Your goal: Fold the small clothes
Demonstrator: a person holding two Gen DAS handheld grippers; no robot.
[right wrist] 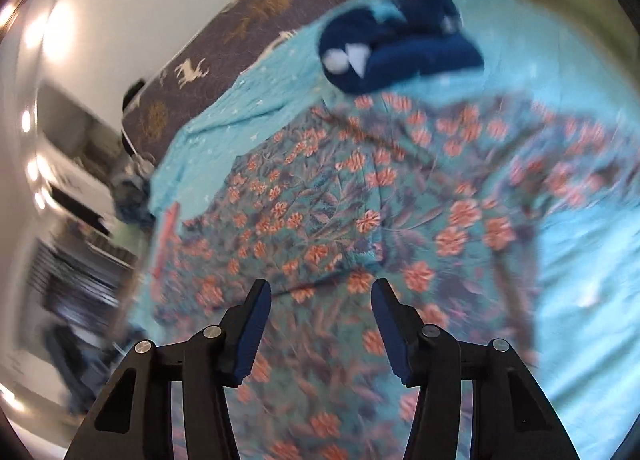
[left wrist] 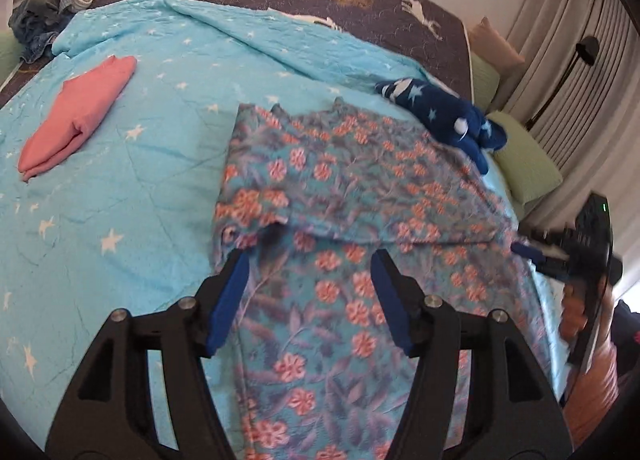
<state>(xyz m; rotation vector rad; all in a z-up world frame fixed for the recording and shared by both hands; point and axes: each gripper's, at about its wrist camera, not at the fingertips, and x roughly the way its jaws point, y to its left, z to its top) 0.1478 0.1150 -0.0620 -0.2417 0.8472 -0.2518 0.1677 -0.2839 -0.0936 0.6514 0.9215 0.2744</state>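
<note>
A teal garment with pink flowers [left wrist: 352,188] lies spread on the light blue star blanket [left wrist: 140,188], its upper part folded down over the lower part. My left gripper [left wrist: 310,260] hovers open just above the fold's edge, with cloth below but nothing between the pads. My right gripper [left wrist: 534,256] shows at the garment's right edge, held by a hand [left wrist: 576,312]. In the blurred right wrist view, the right gripper [right wrist: 321,288] stands open over the flowered garment [right wrist: 360,200], with nothing pinched.
A folded pink cloth [left wrist: 80,108] lies at the left of the blanket. A navy star-print garment [left wrist: 444,116] [right wrist: 396,40] sits crumpled beyond the flowered one. A denim heap [left wrist: 38,20] is at the far left corner. Green pillows [left wrist: 524,164] and curtains are at the right.
</note>
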